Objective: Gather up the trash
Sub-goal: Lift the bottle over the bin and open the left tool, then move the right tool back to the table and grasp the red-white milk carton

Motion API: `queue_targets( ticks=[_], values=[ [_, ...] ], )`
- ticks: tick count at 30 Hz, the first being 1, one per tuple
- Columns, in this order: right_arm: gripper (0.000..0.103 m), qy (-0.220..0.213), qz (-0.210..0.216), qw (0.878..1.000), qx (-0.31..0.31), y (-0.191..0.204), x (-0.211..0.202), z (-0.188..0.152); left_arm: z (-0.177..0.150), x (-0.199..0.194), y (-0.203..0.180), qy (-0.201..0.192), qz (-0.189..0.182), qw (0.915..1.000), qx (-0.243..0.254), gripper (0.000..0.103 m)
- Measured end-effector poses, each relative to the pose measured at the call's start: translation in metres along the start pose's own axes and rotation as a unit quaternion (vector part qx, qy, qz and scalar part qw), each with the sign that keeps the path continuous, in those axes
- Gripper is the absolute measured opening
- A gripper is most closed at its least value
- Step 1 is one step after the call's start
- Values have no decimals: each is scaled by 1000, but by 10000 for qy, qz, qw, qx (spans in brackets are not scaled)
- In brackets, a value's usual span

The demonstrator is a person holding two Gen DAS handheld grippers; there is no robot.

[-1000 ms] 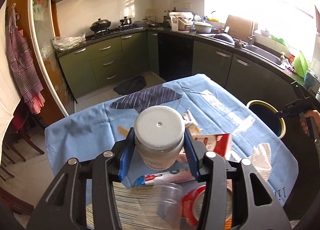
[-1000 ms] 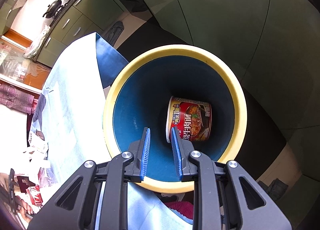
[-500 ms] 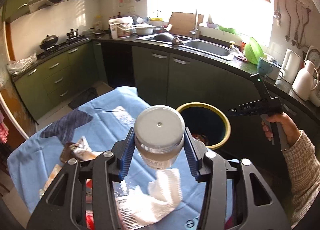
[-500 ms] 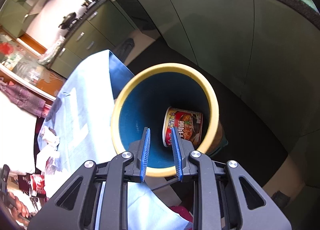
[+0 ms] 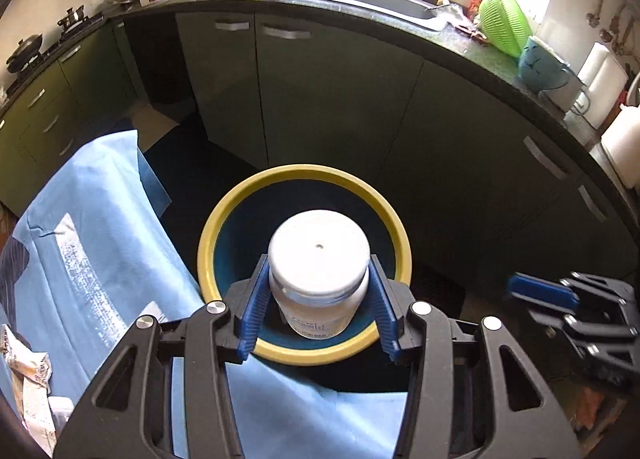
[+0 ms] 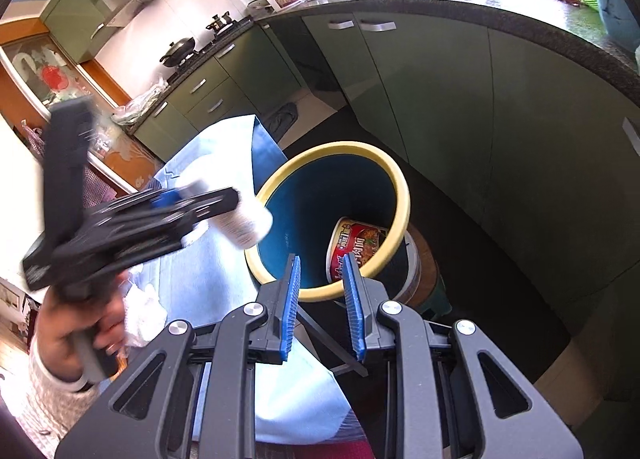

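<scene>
Our left gripper (image 5: pixel 318 299) grips the white jar (image 5: pixel 319 259) right over the yellow bin (image 5: pixel 304 175) at 6 o'clock, so it can drop in. Our right gripper (image 6: pixel 320 299) is spread wide, holding nothing.

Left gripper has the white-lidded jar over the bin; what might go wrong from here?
1. The jar sits over the near side of the yellow-rimmed bin; released now, it may clip the rim and bounce onto the floor.
2. A noodle cup already lies inside, so the jar may land on it and crush it.
3. The blue tablecloth hangs beside the bin, where the left gripper might snag it.
</scene>
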State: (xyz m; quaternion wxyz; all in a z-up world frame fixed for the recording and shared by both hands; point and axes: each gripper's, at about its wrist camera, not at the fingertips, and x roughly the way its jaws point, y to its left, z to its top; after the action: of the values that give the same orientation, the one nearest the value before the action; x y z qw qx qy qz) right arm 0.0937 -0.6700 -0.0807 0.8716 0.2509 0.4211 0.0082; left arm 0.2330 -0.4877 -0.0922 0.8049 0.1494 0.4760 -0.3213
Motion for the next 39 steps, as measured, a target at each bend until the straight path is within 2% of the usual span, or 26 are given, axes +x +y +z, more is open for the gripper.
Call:
queue_targets(
  ticks=[1, 4, 6, 9, 14, 17, 20, 24, 29, 35, 37, 39],
  values=[
    [23, -16, -27, 10000, -17, -1, -3, -2, 3, 10, 1, 59, 51, 9999, -75, 45],
    [36, -68, -94, 9999, -52, -2, -11, -7, 14, 37, 7, 259, 204, 9991, -257, 48],
    [36, -82, -151, 9998, -89, -3, -14, -10, 18, 43, 9, 315, 300, 9987, -266, 52],
    [36, -108, -176, 9997, -103, -3, -18, -12, 19, 26, 12, 144, 305, 9992, -233, 55],
    [36, -83, -93, 9997, -212, 11, -11, -12, 2, -66, 15, -668, -21, 9977, -127, 57],
    [36, -17, -19, 9993, -386, 33, -2, -11, -23, -132, 33, -1233, -211, 9920, -188, 67],
    [36, 91, 70, 9978, -655, 64, 12, -10, -58, -191, 66, -1755, -118, 9839, -305, 73],
    [36, 246, 276, 9936, -1069, 119, 33, -13, -113, -249, 122, -2346, 323, 9690, -696, 89],
    [39, 490, 595, 9838, -1617, 194, 69, -22, -187, -300, 206, -3054, 1310, 9334, -1358, 95],
    [39, 886, 888, 9667, -2229, 281, 112, -31, -251, -316, 294, -3395, 2281, 8921, -1921, 96],
    [39, 902, 1035, 9561, -2587, 310, 117, -37, -263, -312, 315, -3453, 2366, 8839, -2085, 96],
    [51, 875, 1160, 9428, -3000, 337, 122, -45, -272, -305, 336, -3434, 2366, 8809, -2238, 96]
  ],
)
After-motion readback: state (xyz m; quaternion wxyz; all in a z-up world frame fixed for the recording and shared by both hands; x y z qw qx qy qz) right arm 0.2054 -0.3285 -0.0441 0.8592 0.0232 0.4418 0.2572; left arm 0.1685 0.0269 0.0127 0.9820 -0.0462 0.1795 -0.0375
